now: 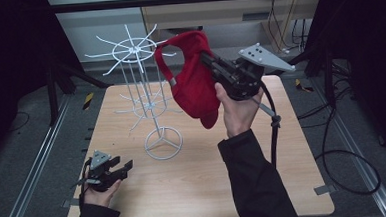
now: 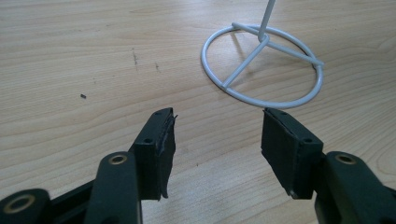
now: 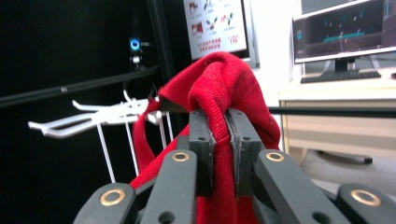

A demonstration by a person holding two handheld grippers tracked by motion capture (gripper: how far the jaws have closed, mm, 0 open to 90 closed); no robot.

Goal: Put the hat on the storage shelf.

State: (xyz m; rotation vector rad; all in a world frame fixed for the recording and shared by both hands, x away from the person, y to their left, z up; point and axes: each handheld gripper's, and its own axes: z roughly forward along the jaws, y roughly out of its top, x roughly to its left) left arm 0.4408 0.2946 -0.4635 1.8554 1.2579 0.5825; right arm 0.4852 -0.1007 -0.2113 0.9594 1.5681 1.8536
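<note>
the right gripper [image 1: 209, 58] sits at two o'clock over the wooden table [image 1: 283, 154] in the high view, jaws clamped on a red cap [image 1: 192, 81] held in the air, the cap's strap touching an upper arm of the white wire rack [image 1: 145, 91] at twelve o'clock. the left gripper [image 1: 126, 168] rests at seven o'clock, jaws spread with nothing between.

in the left gripper view its pads [image 2: 163, 144] stand apart above bare wood, the rack's ring base [image 2: 261, 70] at one o'clock.

in the right gripper view the jaws pinch red fabric [image 3: 224, 93]; rack hooks [image 3: 93, 119] lie at nine o'clock.
</note>
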